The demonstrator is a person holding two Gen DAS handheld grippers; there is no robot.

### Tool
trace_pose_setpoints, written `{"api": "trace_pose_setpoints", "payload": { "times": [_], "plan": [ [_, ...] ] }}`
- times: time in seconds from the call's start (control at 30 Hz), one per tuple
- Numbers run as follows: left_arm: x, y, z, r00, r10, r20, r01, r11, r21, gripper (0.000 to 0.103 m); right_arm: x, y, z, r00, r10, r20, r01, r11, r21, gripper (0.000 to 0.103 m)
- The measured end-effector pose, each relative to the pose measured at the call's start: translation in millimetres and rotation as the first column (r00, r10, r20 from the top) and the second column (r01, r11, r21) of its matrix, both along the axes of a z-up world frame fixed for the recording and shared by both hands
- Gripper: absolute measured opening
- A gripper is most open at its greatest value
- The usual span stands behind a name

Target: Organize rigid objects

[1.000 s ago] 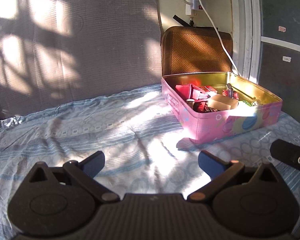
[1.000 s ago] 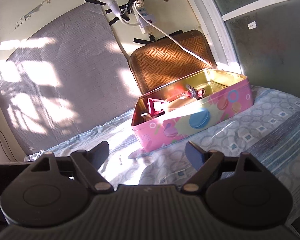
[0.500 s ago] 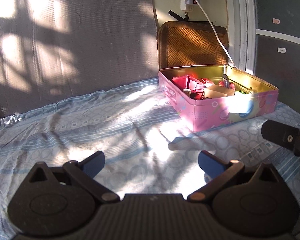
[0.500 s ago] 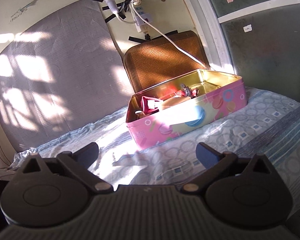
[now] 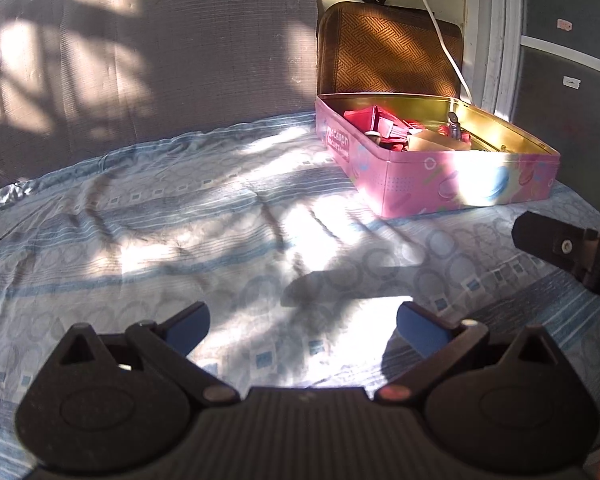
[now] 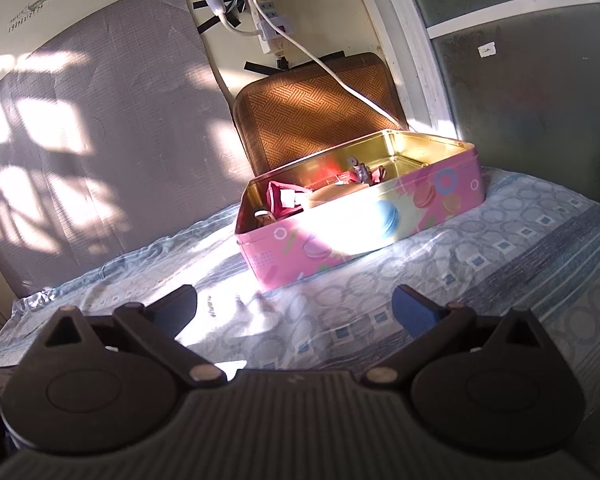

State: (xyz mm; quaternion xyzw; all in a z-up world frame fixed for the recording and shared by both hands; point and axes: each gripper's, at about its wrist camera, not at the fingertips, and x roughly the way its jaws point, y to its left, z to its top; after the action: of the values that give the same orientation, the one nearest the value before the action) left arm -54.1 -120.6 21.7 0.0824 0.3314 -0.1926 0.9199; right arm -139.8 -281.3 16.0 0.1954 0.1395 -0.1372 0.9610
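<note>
- Left wrist view showed your left gripper (image 5: 302, 326) spread wide and empty, the pink tin (image 5: 452, 184) at two o'clock, well apart.
- Your right gripper (image 6: 294, 306) was likewise spread and empty, tin at twelve o'clock.
- Small items (image 5: 404, 132) already lay inside; the bedsheet (image 5: 140, 216) showed none. That fitted either emptying to come or packing finished.

Home bedroom — patterned bedsheet (image 5: 148, 216), taped power strip (image 6: 274, 26).

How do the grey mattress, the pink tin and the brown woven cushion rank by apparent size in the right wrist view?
1. Grey mattress, largest.
2. Pink tin.
3. Brown woven cushion; partly hidden behind the tin and farther away, so this order is unsure.
</note>
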Motion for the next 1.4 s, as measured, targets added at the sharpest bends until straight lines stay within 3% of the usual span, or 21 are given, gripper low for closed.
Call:
{"api": "trace_pose_setpoints", "payload": {
  "times": [0.33, 0.7, 1.4],
  "plan": [
    [1, 4, -1, 1.000, 0.004, 0.018, -0.004, 1.000, 0.000, 0.103, 10, 1, -9, 0.997, -0.008, -0.083, 0.009, 1.000, 0.008, 0.103],
    [-1, 3, 3, 0.998, 0.014, 0.057, -0.014, 1.000, 0.006, 0.103, 10, -1, -10, 0.997, 0.002, -0.080, 0.000, 1.000, 0.025, 0.103],
    [-1, -3, -5, 0.998, -0.055, -0.014, 0.055, 0.998, 0.034, 0.103, 11, 0, -11, 0.997, 0.011, -0.076, -0.008, 0.999, 0.044, 0.103]
  ]
}}
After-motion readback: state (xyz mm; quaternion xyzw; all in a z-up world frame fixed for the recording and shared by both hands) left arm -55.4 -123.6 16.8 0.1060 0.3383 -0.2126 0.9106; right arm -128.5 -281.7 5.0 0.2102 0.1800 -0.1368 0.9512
